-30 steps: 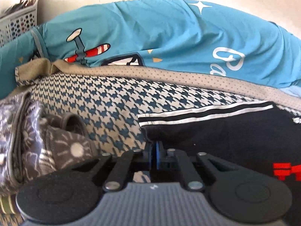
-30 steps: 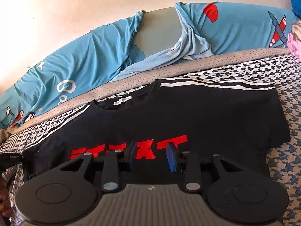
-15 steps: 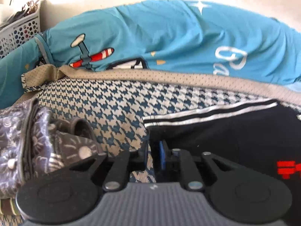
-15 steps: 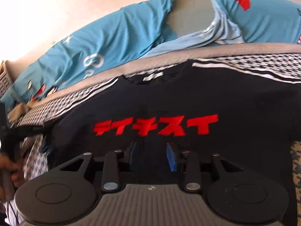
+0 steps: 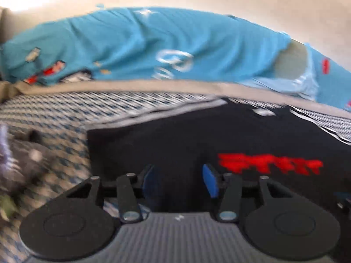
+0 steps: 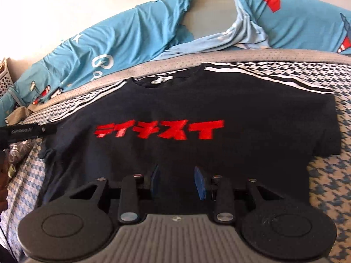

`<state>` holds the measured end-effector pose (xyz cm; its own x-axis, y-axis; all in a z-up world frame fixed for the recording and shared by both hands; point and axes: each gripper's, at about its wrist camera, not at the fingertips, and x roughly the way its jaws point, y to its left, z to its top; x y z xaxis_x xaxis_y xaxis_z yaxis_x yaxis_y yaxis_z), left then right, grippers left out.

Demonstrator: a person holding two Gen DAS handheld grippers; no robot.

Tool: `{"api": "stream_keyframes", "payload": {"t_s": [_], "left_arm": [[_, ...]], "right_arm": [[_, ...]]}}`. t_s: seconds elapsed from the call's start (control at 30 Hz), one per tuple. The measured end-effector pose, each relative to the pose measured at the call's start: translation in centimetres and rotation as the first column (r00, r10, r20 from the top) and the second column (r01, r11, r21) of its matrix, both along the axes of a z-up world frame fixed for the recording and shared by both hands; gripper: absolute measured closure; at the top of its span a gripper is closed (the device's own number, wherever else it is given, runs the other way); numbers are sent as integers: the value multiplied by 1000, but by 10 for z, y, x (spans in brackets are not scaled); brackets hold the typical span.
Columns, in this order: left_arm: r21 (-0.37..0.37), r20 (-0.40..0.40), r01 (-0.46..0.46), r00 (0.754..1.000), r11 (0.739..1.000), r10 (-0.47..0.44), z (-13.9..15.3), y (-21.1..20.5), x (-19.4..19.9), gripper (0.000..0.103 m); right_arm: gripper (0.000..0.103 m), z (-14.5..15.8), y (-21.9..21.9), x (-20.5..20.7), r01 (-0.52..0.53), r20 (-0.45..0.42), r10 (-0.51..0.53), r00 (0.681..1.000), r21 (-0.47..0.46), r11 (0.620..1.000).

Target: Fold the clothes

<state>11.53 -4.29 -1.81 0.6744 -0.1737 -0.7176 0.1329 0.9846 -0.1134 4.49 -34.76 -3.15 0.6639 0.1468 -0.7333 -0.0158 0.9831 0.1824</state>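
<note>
Lying flat on the houndstooth bedspread, one black T-shirt with red lettering fills the middle of the right wrist view, collar toward the far side. Its far edge, trimmed with white stripes along both shoulders, runs close to the tan mesh border of the bed. The shirt's right sleeve ends on open bedspread, with bare patterned cloth beyond it and nearer the camera. On the left, the sleeve edge lies beside a grey patterned garment, and the tip of the other tool pokes in there, just at the sleeve.

The left gripper hangs over the shirt's left part; its jaws are opening and nothing is pinched between the blue pads, only black cloth below them. That view is blurred, so fine edges are hard to read. The right gripper hovers over the lower middle of the shirt with its pads apart, released, gripping nothing.

Beyond the border, blue printed bedding is heaped against the wall in two masses, a grey gap between them. One white basket shows at the far left edge.
</note>
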Motion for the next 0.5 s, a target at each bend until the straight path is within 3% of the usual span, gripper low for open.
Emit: {"api": "stream_keyframes", "payload": {"t_s": [0.2,0.33,0.5], "left_arm": [[-14,-40,93,995,996,-94,-17,-25,-9,57],[-3,-75,68,995,998,-68,-30,-18,-7,58],[46,-63,70,996,996,-67,-31,-16,-13,58]], "right_arm": [[69,-1,-17,1,60,11,-59,998,-31,998],[69,-6,-26,4,88,4,-87,996,-73,993],[69,-9,-38,4,120,-3,-120,993,-77,990]]}}
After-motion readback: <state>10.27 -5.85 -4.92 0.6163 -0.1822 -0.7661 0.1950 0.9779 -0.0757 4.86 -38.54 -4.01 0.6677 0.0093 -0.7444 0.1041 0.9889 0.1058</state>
